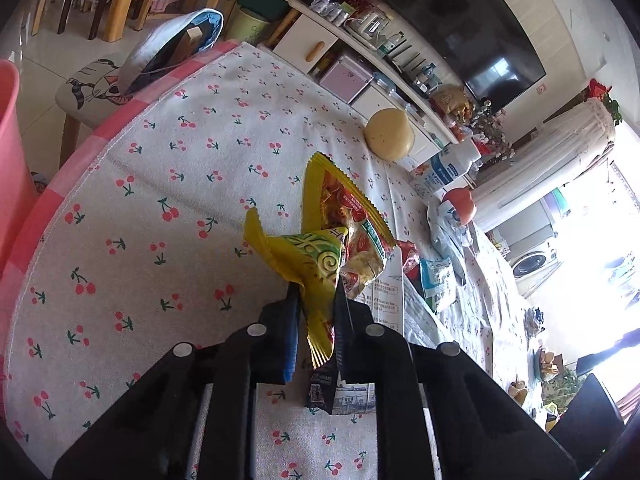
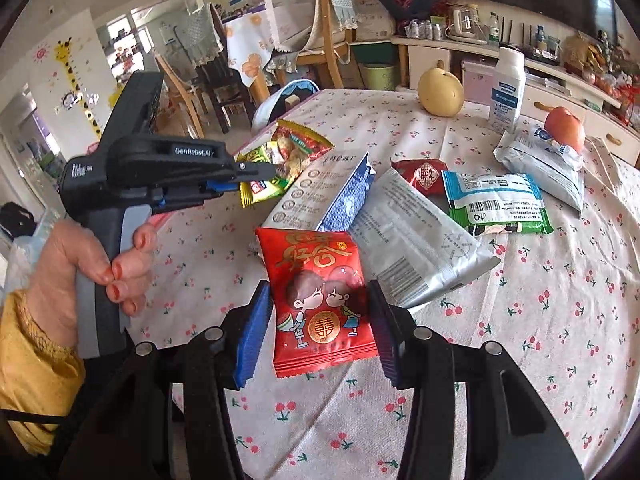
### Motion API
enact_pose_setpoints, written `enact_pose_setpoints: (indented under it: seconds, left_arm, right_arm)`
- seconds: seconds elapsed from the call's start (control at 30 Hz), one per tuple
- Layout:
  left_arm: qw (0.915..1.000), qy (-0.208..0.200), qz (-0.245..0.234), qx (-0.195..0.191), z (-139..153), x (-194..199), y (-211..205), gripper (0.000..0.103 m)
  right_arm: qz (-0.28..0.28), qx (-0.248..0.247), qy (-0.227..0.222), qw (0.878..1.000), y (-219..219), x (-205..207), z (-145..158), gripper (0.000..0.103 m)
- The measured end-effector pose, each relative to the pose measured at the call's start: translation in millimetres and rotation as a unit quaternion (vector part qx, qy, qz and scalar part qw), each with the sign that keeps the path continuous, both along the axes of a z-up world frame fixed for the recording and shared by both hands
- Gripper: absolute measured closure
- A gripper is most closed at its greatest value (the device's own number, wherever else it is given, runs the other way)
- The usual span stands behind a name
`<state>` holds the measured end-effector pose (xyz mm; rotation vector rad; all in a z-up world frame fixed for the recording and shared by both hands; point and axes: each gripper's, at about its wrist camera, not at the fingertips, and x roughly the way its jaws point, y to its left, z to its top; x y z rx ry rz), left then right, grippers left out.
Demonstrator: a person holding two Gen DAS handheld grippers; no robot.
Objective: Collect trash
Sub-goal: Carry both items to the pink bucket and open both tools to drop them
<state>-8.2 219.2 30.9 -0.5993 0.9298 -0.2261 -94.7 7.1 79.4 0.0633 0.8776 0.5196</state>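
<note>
My left gripper [image 1: 316,304] is shut on a yellow snack wrapper [image 1: 316,268], held above the cherry-print tablecloth [image 1: 160,184]; a red and yellow snack bag [image 1: 344,216] hangs with it. In the right wrist view the left gripper [image 2: 260,174] holds the same yellow wrapper [image 2: 260,190] over the table's left side. My right gripper [image 2: 320,312] has its jaws around a red wedding-candy packet [image 2: 320,300]; small gaps show on both sides of the packet.
A blue-white pouch [image 2: 340,196], a large silver bag [image 2: 416,240], a small red packet [image 2: 424,174], a green-white packet [image 2: 496,204] and a silver-white pouch [image 2: 540,164] lie on the table. A pear [image 2: 440,92], a white bottle [image 2: 506,88] and an apple [image 2: 564,128] stand behind. A pink bin [image 1: 10,160] stands left.
</note>
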Motion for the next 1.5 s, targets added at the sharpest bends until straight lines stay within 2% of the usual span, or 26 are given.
enact_pose_setpoints:
  seconds: [0.23,0.47,0.63,0.8,0.9,1.13,1.2,1.23,1.3,1.33,1.4,1.5]
  left_arm:
    - [0.9989,-0.032,0.032,-0.010,26.0,-11.9,25.1,0.087]
    - [0.9916,-0.064,0.112,0.010,53.4,-27.8,80.2,0.087]
    - [0.9775,-0.080,0.187,0.058,70.3,-44.3,127.1,0.087]
    - [0.9621,-0.077,0.250,0.076,76.7,-62.6,173.2,0.087]
    - [0.9513,-0.061,0.292,0.078,74.0,-72.6,203.6,0.087]
    - [0.9363,-0.018,0.342,0.078,65.8,-85.2,244.2,0.087]
    - [0.9337,-0.006,0.350,0.077,62.6,-85.9,251.2,0.086]
    - [0.9329,0.001,0.352,0.077,61.1,-85.7,254.3,0.085]
    - [0.9316,0.012,0.355,0.077,57.2,-85.3,260.1,0.076]
    - [0.9313,0.013,0.356,0.076,56.3,-85.9,262.9,0.073]
    - [0.9285,0.010,0.361,0.084,57.7,-87.4,263.5,0.056]
    - [0.9245,0.000,0.369,0.097,58.5,-86.8,259.3,0.043]
  right_arm:
    - [0.006,0.056,-0.010,0.998,23.2,16.5,23.3,0.054]
    - [0.049,0.092,-0.009,0.994,77.7,36.2,41.1,0.054]
    - [0.093,0.105,-0.014,0.990,133.8,51.2,54.3,0.054]
    - [0.140,0.122,-0.013,0.983,199.4,68.5,64.3,0.054]
    - [0.163,0.132,-0.004,0.978,239.3,79.3,64.9,0.054]
    - [0.192,0.153,0.043,0.968,306.9,98.9,42.1,0.053]
    - [0.187,0.148,0.057,0.969,318.2,104.8,32.7,0.050]
    - [0.179,0.141,0.059,0.972,320.9,106.4,29.0,0.045]
    - [0.162,0.139,0.063,0.975,321.2,107.8,25.1,0.024]
    - [0.156,0.143,0.065,0.975,317.3,107.8,23.7,0.021]
    - [0.142,0.144,0.066,0.977,308.6,107.7,23.3,0.017]
    - [0.122,0.138,0.053,0.981,289.5,106.4,25.2,0.013]
